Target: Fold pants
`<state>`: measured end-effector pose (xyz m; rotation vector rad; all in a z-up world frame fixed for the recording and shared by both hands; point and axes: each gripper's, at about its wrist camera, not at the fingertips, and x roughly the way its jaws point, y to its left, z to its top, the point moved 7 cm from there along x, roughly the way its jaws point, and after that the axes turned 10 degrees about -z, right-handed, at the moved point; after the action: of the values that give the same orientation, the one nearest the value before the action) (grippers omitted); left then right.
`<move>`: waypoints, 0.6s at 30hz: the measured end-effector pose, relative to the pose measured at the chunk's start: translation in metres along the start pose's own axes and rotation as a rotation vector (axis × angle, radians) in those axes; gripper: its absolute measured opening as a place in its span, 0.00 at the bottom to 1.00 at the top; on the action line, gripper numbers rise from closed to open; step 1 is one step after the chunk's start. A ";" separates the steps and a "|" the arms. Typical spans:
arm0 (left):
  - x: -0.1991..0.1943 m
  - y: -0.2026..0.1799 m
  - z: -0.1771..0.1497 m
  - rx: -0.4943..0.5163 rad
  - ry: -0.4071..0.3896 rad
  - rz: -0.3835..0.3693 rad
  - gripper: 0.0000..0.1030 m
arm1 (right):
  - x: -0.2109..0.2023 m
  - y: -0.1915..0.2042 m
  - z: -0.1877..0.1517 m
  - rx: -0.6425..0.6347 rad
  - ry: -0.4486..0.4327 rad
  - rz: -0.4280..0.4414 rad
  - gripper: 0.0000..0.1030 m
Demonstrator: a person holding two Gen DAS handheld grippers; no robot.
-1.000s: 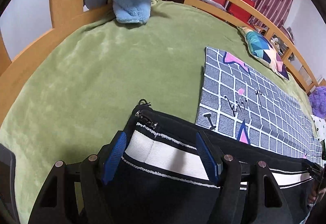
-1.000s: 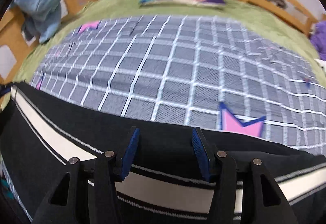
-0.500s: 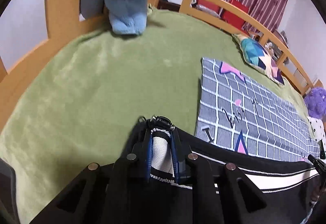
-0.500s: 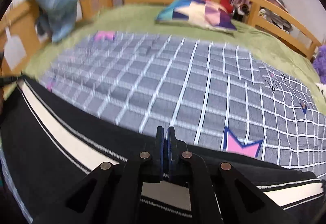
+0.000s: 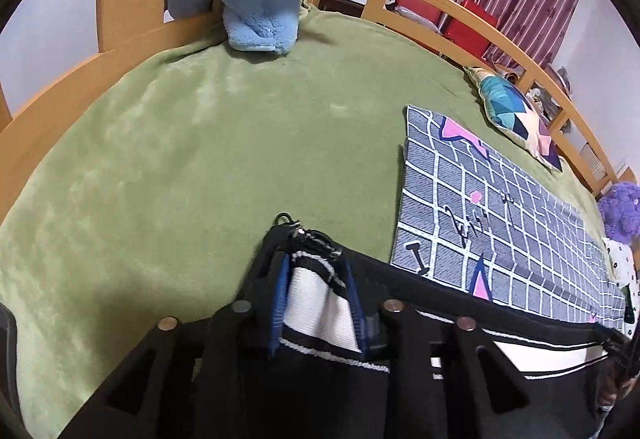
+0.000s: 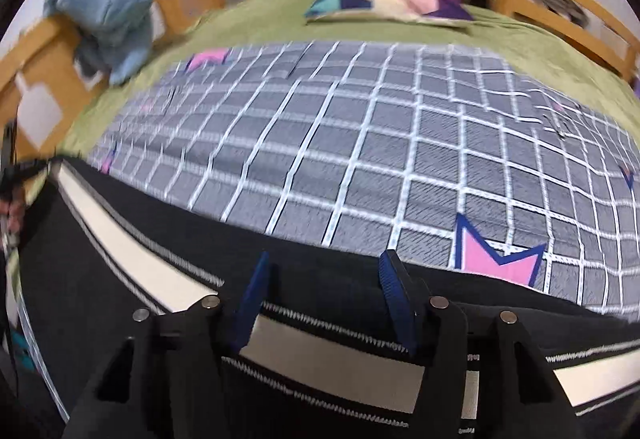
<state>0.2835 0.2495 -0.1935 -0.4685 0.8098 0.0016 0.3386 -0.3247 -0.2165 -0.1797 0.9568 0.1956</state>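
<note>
Your left tool sits low in the frame, its jaws opening, narrow, with the bunched white-striped end of the black pants between the blue pads. Your right tool is opening too, standing wide over the flat stripe without pressing it. The pants lie along the bottom of both frames on the green bed blanket, overlapping the grey checked cloth.

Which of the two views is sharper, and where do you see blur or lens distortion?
Left wrist view: sharp; fisheye curves the wooden bed rail. Right wrist view: motion blur smears the blue plush toy and the grid blanket's left part; the black pants near the lens stay clearer.
</note>
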 end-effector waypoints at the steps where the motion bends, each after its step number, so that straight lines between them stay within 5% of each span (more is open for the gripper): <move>1: 0.000 0.000 0.000 -0.002 0.000 -0.003 0.39 | 0.003 0.004 -0.003 -0.023 0.020 0.004 0.54; 3: 0.002 0.001 -0.001 -0.001 0.002 0.010 0.40 | 0.013 0.012 -0.008 -0.081 0.060 -0.007 0.46; 5: 0.007 0.002 -0.004 0.007 0.018 0.018 0.40 | 0.015 0.018 -0.014 -0.136 0.074 -0.019 0.09; 6: 0.009 0.002 -0.005 0.014 0.026 0.029 0.40 | 0.014 0.021 -0.014 -0.153 0.071 -0.015 0.07; 8: 0.012 0.001 -0.007 0.054 0.038 0.061 0.14 | 0.012 0.025 -0.015 -0.197 0.057 -0.048 0.04; 13: -0.004 -0.002 0.006 0.088 -0.024 0.028 0.14 | -0.011 0.018 0.009 -0.105 -0.058 -0.022 0.03; 18: 0.018 0.009 0.000 0.052 0.021 0.058 0.14 | 0.029 0.016 0.000 -0.080 0.016 -0.042 0.03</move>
<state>0.2944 0.2543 -0.2094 -0.3964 0.8416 0.0297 0.3507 -0.3063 -0.2412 -0.2753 0.9609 0.1944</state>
